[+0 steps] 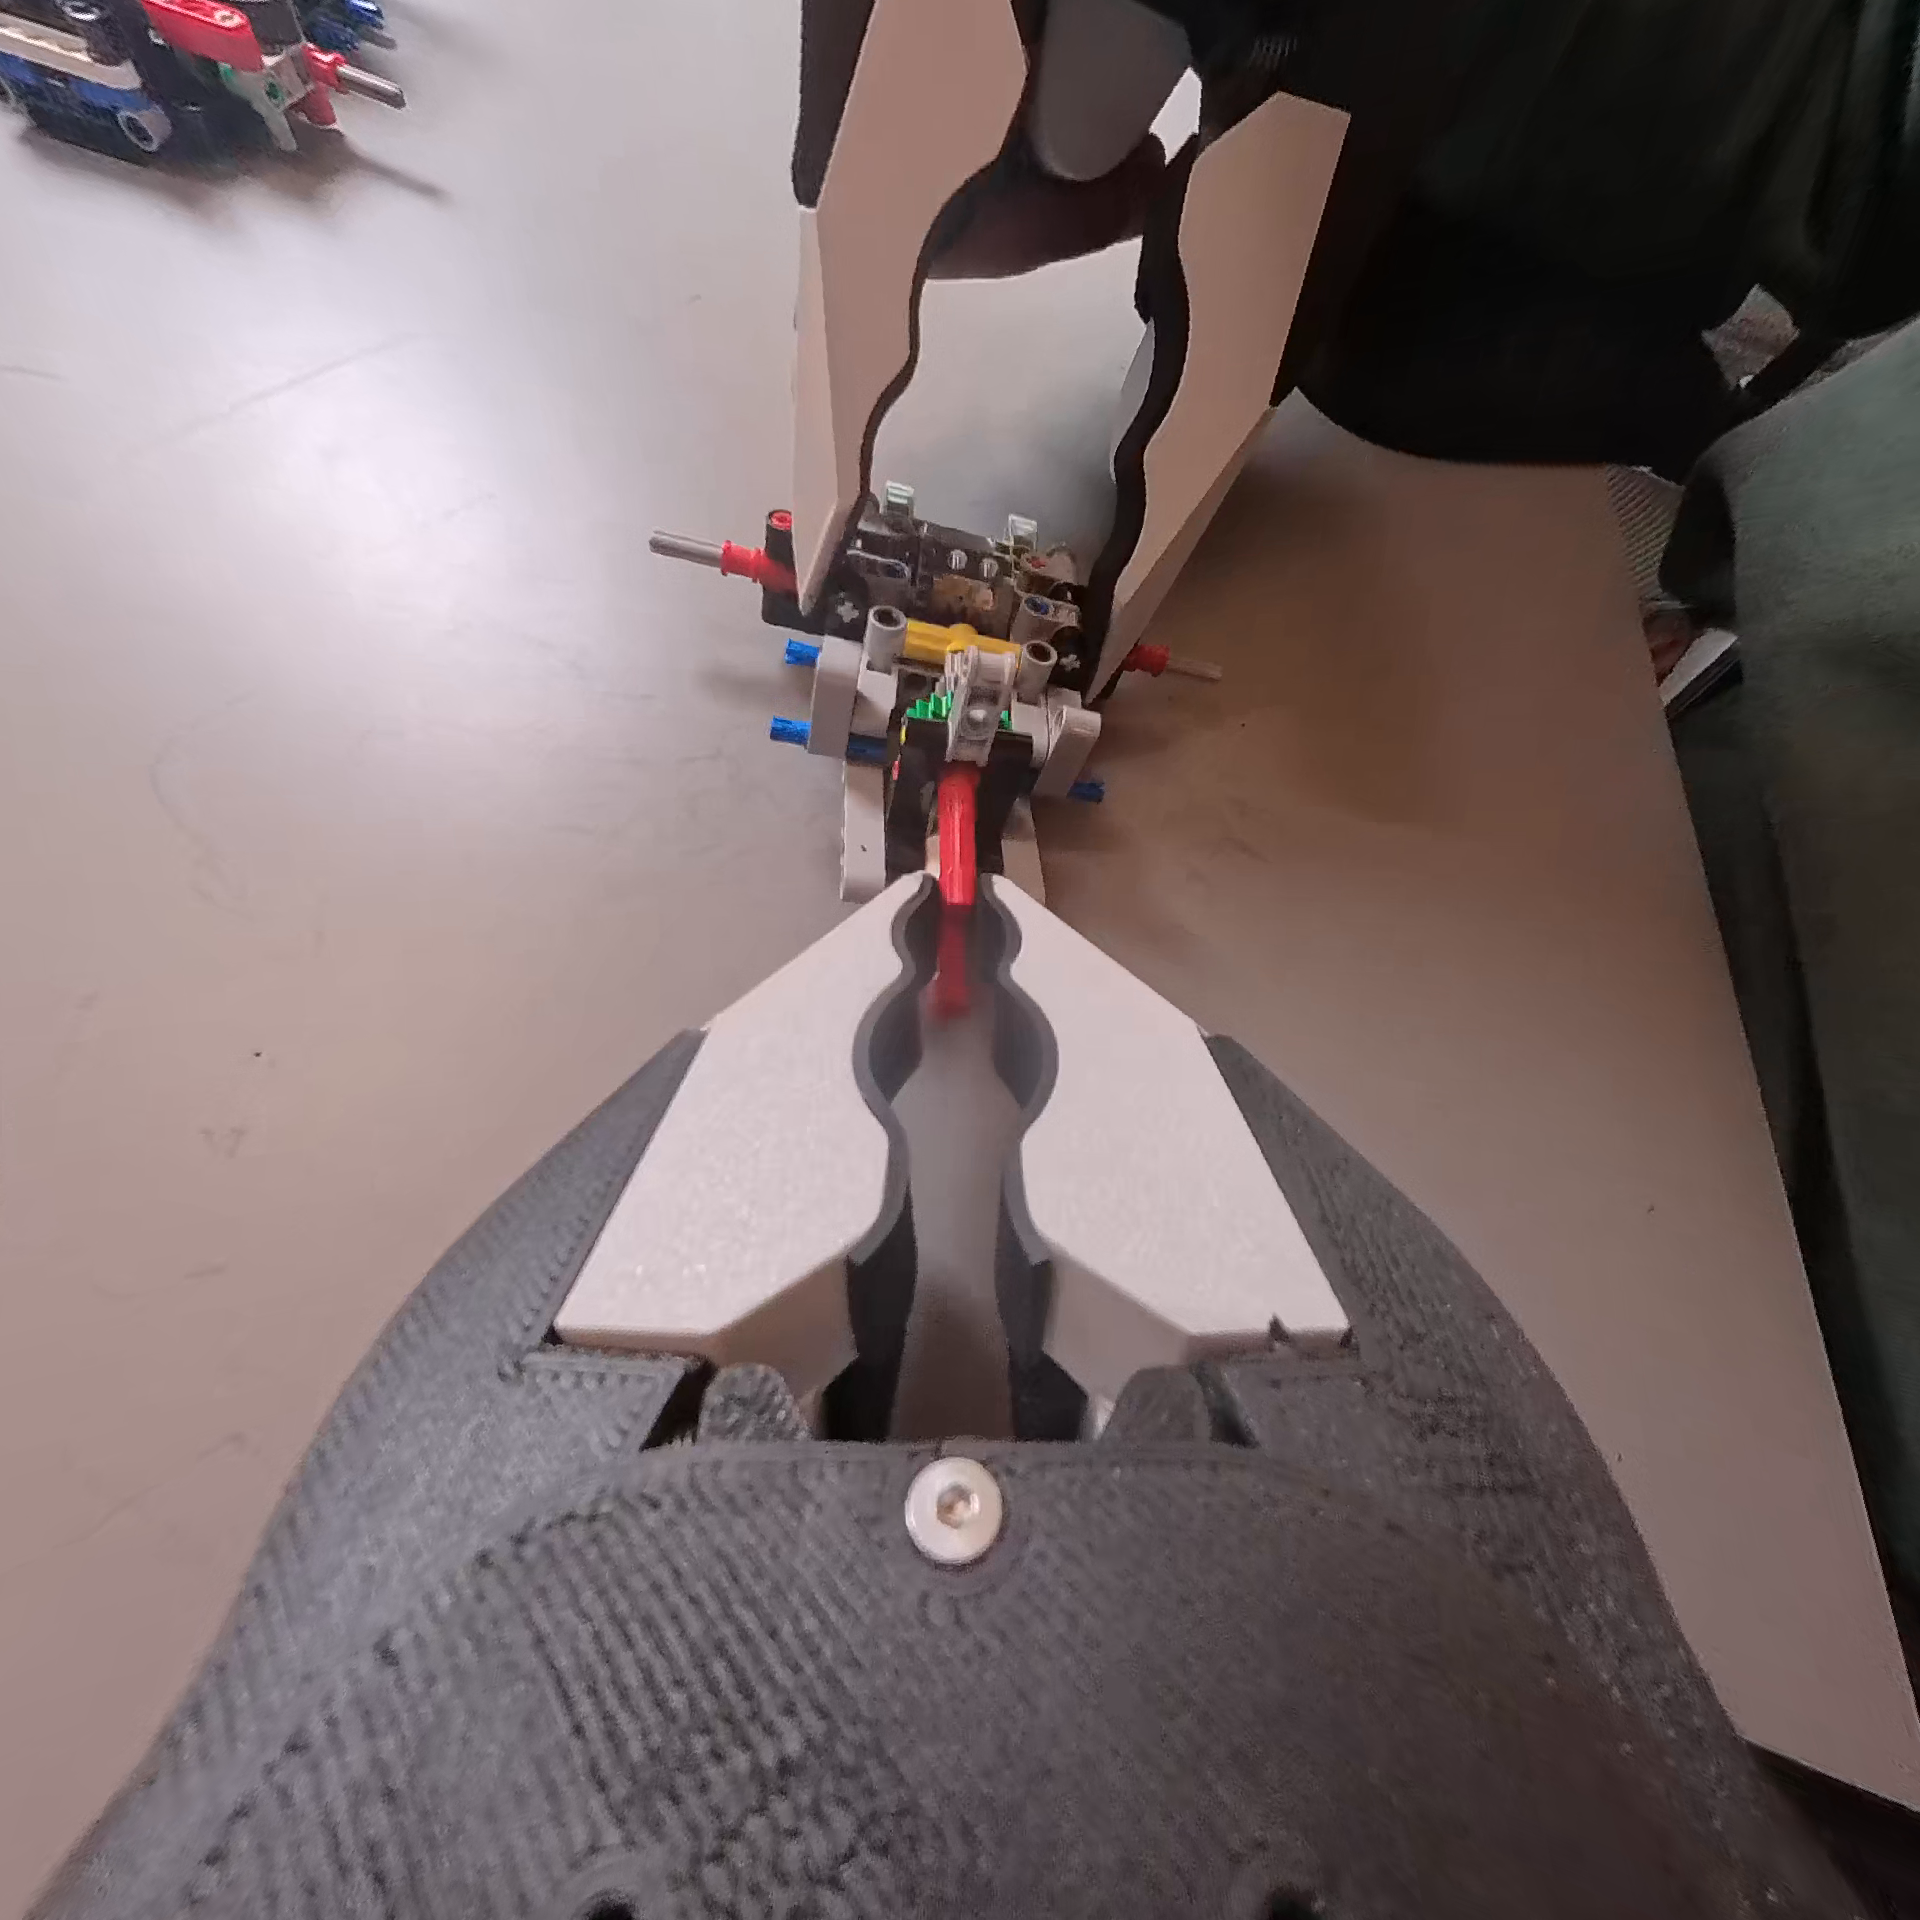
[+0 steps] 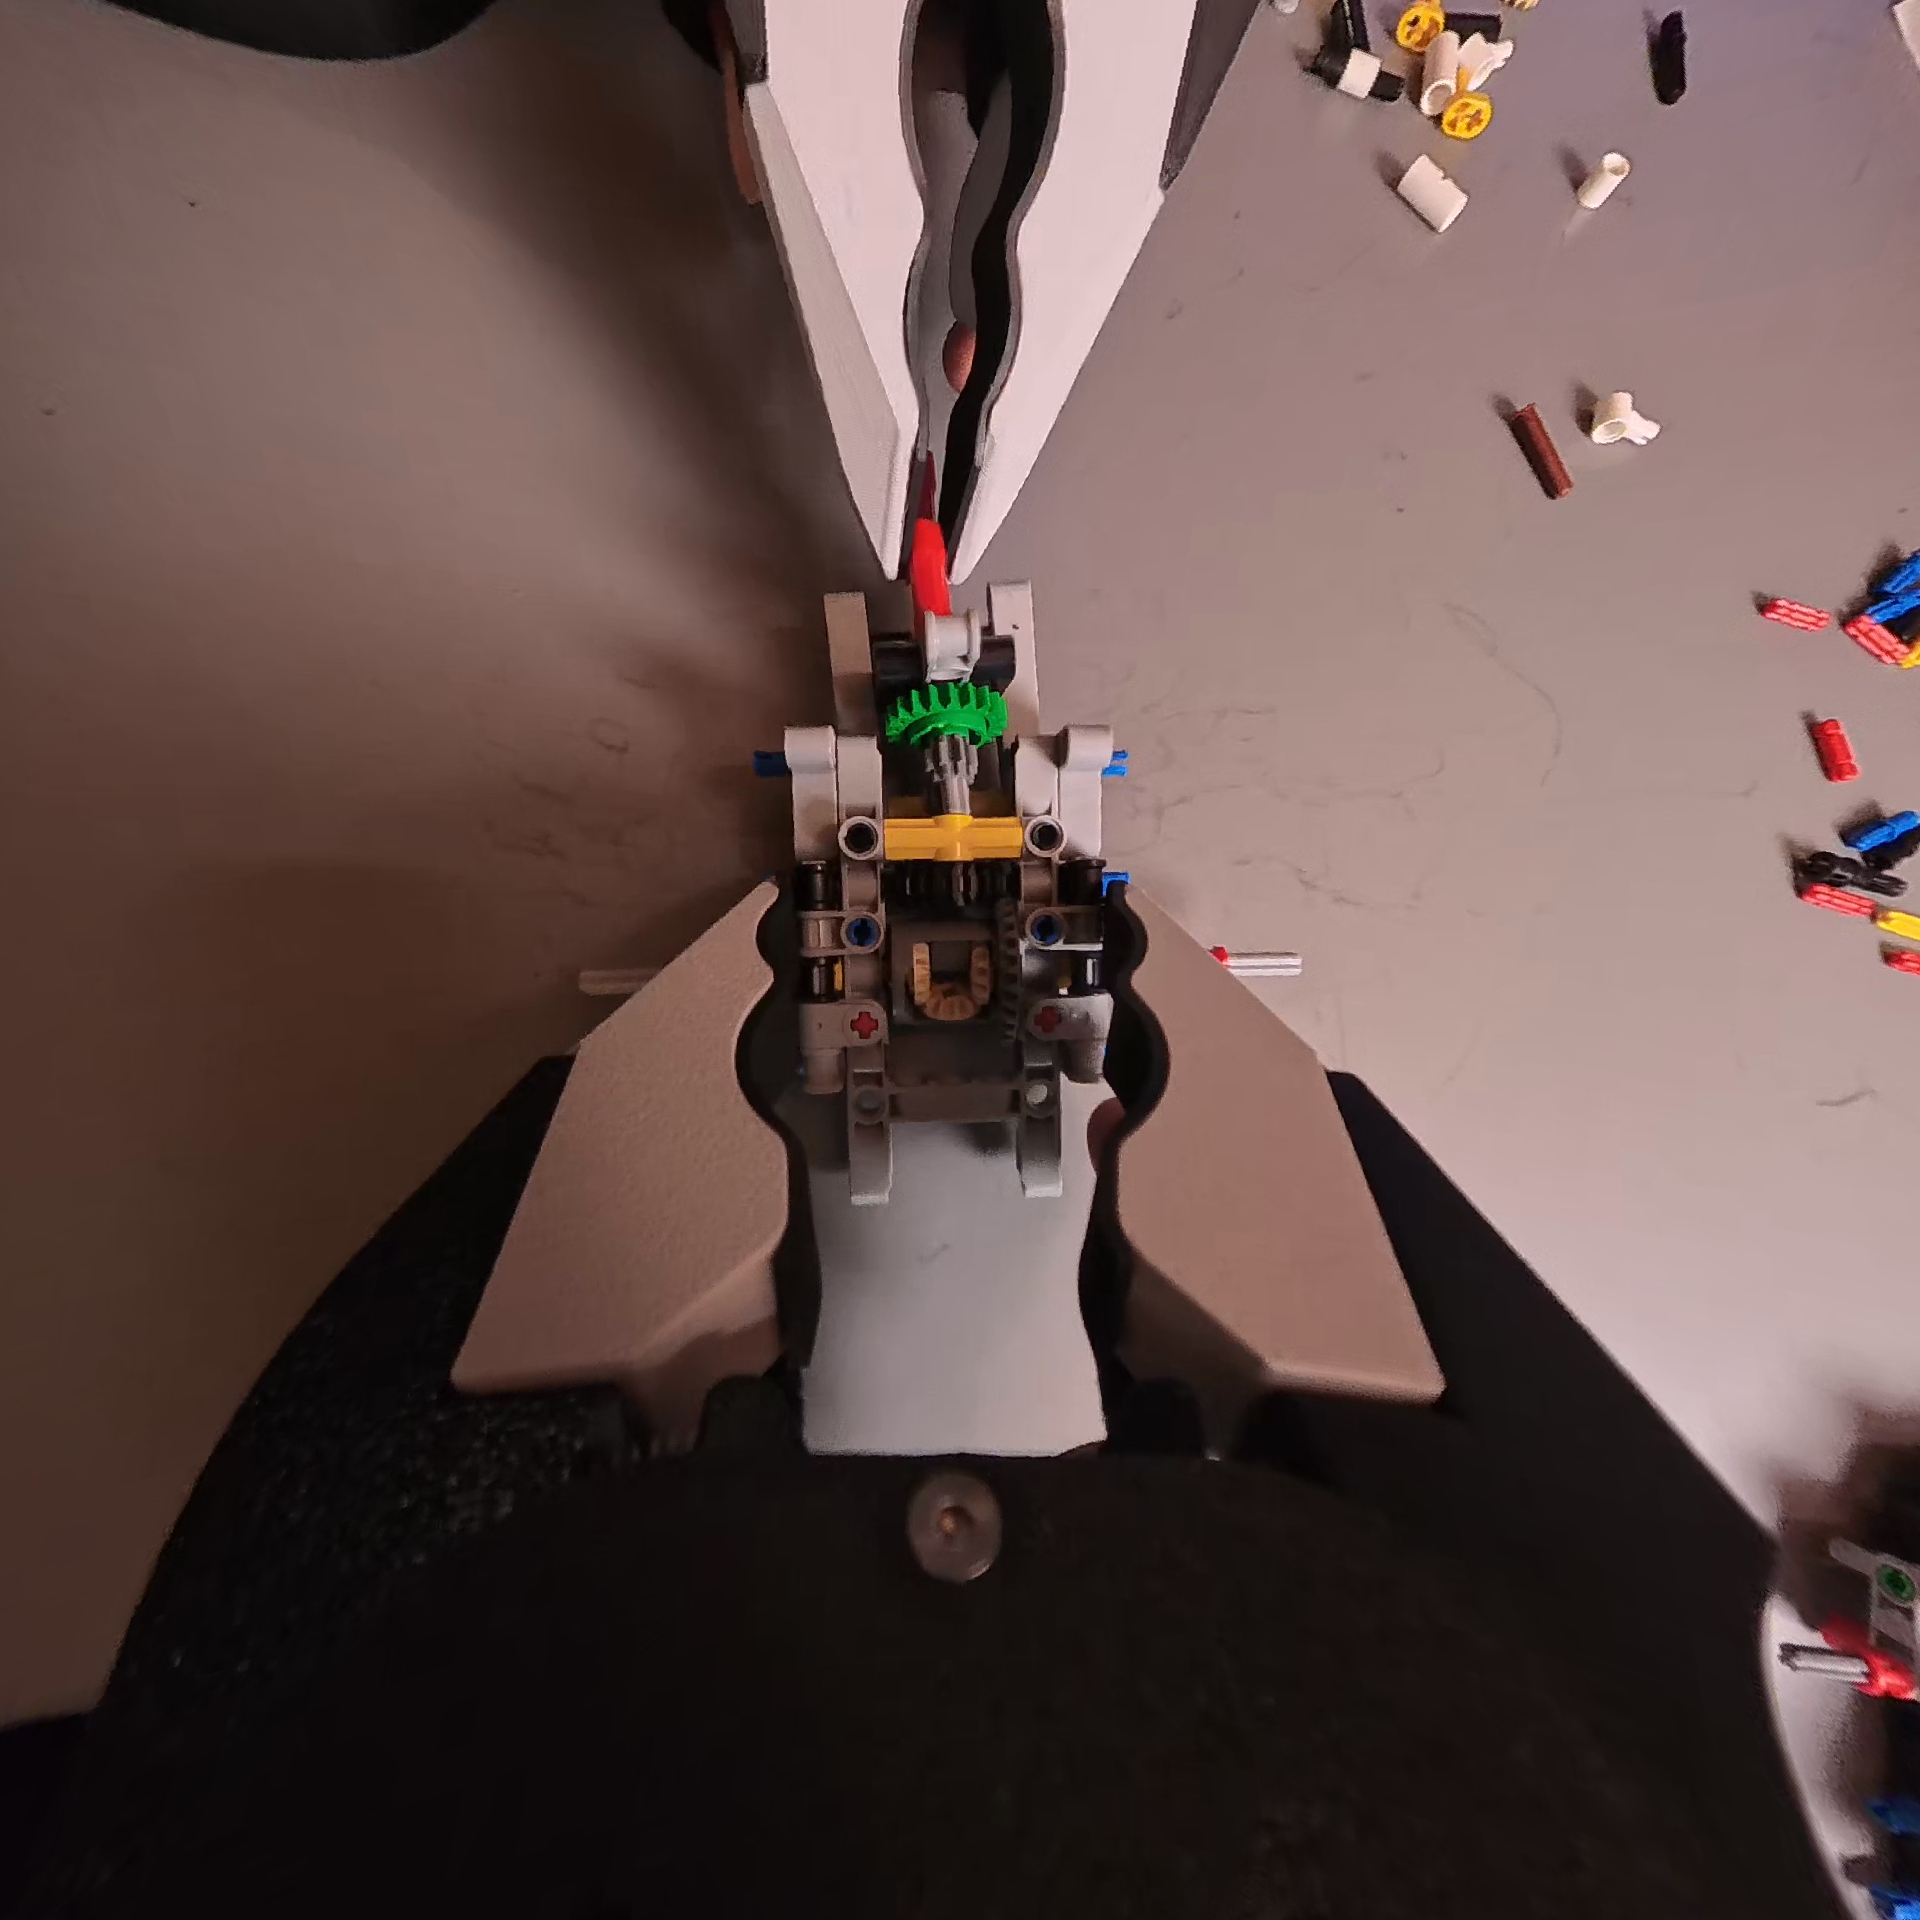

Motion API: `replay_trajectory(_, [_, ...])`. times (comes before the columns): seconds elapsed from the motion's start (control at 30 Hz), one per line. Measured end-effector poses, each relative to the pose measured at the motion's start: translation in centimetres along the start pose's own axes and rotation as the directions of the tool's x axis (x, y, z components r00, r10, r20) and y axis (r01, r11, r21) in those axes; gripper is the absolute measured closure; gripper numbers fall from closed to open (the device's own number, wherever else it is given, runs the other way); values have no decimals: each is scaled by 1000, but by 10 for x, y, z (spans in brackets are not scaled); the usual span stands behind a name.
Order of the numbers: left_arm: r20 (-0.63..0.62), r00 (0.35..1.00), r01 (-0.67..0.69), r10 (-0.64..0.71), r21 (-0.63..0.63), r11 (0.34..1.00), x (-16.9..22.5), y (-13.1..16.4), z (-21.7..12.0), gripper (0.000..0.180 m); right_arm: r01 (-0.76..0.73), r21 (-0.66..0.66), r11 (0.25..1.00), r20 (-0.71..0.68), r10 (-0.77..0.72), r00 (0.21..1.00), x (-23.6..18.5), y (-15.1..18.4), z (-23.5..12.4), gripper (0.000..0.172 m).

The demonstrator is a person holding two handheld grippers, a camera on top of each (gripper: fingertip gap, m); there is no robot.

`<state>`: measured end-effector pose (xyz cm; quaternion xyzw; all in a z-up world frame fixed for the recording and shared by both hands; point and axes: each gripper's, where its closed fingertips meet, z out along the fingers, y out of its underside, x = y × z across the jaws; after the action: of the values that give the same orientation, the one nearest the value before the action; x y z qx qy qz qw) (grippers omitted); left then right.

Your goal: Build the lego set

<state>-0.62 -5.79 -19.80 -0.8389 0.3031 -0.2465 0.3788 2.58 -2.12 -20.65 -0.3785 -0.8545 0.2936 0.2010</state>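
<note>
A small toy-brick gear assembly (image 2: pixel 945 997) in grey and black, with a green gear (image 2: pixel 943 715) and a yellow piece (image 2: pixel 951 834), sits on the pale table (image 2: pixel 312 623). My right gripper (image 2: pixel 948 914) is shut on its rear block, one pad against each side. My left gripper (image 1: pixel 956 883) is shut on a red axle (image 1: pixel 956 831) whose far end enters a grey connector (image 1: pixel 977 707) at the assembly's front. In the right wrist view the left gripper (image 2: pixel 928 571) comes in from the top with the red axle (image 2: pixel 928 551) at its tips. The left wrist view shows the right gripper (image 1: pixel 956 623) astride the assembly (image 1: pixel 935 582).
A second brick model (image 1: pixel 187 73) lies at the far left of the left wrist view. Loose small pieces (image 2: pixel 1860 623) and white connectors (image 2: pixel 1439 62) are scattered to the right of the right gripper, with a brown axle (image 2: pixel 1540 449). The table edge and green cloth (image 1: pixel 1818 727) are close by. Left tips to right tips: about 6 centimeters.
</note>
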Motion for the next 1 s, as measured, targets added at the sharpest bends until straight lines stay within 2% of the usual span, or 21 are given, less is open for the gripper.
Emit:
replay_trajectory(0.17, [-12, 1000, -25, 25, -36, 999, 2, 0, 1, 175, 38, -52, 998, 18, -38, 999, -1, 1, 0, 115])
replay_trajectory(0.37, [-57, 998, 5, -8, -56, 998, 5, -1, 1, 175, 76, -71, 995, 34, -73, 997, -4, 0, -3, 115])
replay_trajectory(0.5, [-114, 990, 77, -87, -85, 993, 9, -5, 0, 176, 100, -147, 984, 56, -93, 994, -7, 2, -4, 116])
replay_trajectory(0.8, [-122, 972, 179, -199, -161, 971, 8, 4, 6, 176, 98, -240, 966, 60, -86, 994, -6, 4, -1, 116])
replay_trajectory(1.0, [-183, 934, 280, -308, -166, 946, 11, 0, 1, 176, 117, -284, 952, 65, -103, 993, -7, 2, -1, 116])
